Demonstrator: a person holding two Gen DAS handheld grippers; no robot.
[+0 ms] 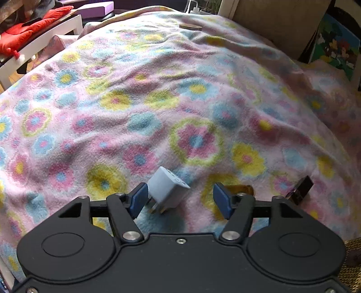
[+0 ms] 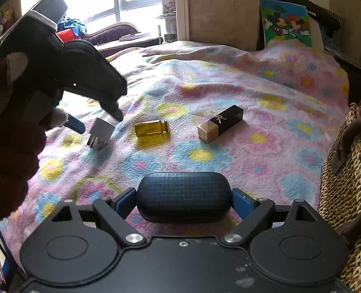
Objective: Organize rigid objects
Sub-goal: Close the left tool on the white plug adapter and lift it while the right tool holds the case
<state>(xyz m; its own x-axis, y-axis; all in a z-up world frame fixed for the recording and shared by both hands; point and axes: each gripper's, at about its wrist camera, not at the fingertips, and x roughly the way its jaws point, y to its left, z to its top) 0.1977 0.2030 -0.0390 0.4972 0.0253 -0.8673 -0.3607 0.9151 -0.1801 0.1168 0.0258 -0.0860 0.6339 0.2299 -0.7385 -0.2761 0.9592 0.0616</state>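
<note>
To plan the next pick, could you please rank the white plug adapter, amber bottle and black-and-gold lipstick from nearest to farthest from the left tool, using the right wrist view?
1. White plug adapter, right by the left tool.
2. Amber bottle, lying in the middle.
3. Black-and-gold lipstick, farthest right.

Setting: a home, most likely a bedroom or living room; the work surface is a bed or similar soft furniture covered by a pink fleece blanket [image 1: 158, 94] with a flower print. Beyond its far edge stand a sunlit window [image 2: 126, 9], a curved upholstered chaise [image 2: 112, 30] and red cushions [image 1: 29, 29] on a white frame; a cartoon picture [image 2: 286, 22] leans at the far right corner; a woven basket [image 2: 343, 180] stands at the right edge.
</note>
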